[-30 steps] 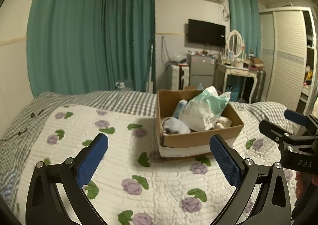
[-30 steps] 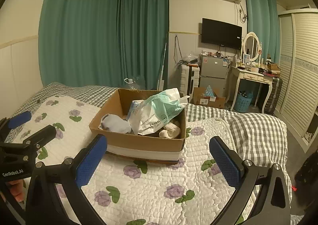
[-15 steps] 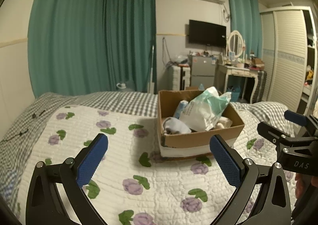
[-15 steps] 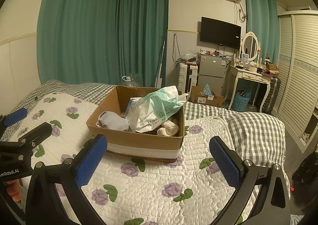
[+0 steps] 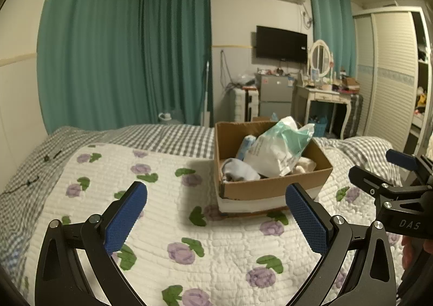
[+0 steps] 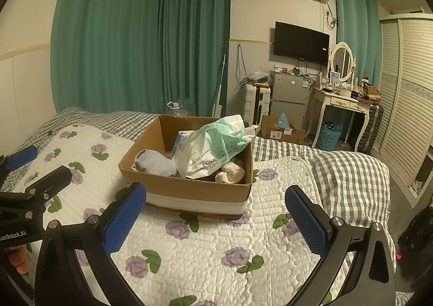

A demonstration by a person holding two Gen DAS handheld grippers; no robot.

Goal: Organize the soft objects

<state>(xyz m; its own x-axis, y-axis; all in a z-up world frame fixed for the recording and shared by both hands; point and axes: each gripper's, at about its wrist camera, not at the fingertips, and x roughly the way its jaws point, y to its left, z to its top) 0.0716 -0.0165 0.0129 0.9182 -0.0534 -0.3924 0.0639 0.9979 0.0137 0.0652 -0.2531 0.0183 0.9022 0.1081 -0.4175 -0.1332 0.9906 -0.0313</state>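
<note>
a bed (image 6: 338,170) fills the lower scene, covered by a grey checked sheet and, over it, a white quilt (image 5: 167,197) stitched with purple flowers and green leaves. teal curtains and a cluttered far wall with a television and dressing table are seen beyond it.

an open cardboard box (image 6: 189,187) is set on the quilt, toward the middle of the bed, within reach of both tools. soft things are gathered inside it: a white and mint plastic bag (image 6: 213,149) is propped highest and leans over the right rim, a pale blue bundled cloth (image 6: 154,165) is tucked at the near left, a cream cloth (image 6: 230,172) is lodged at the near right, and a light blue packet (image 6: 181,141) is stood behind the bag. no soft thing is seen loose on the quilt. such a scene would suit items waiting to be taken out and sorted, or items already collected there.

the left tool (image 5: 216,214) is held low over the quilt, left of the box, its blue pads spread wide with nothing between them. the right tool (image 6: 216,214) is held nearer the box front, spread equally wide and empty, aimed at the box.
</note>
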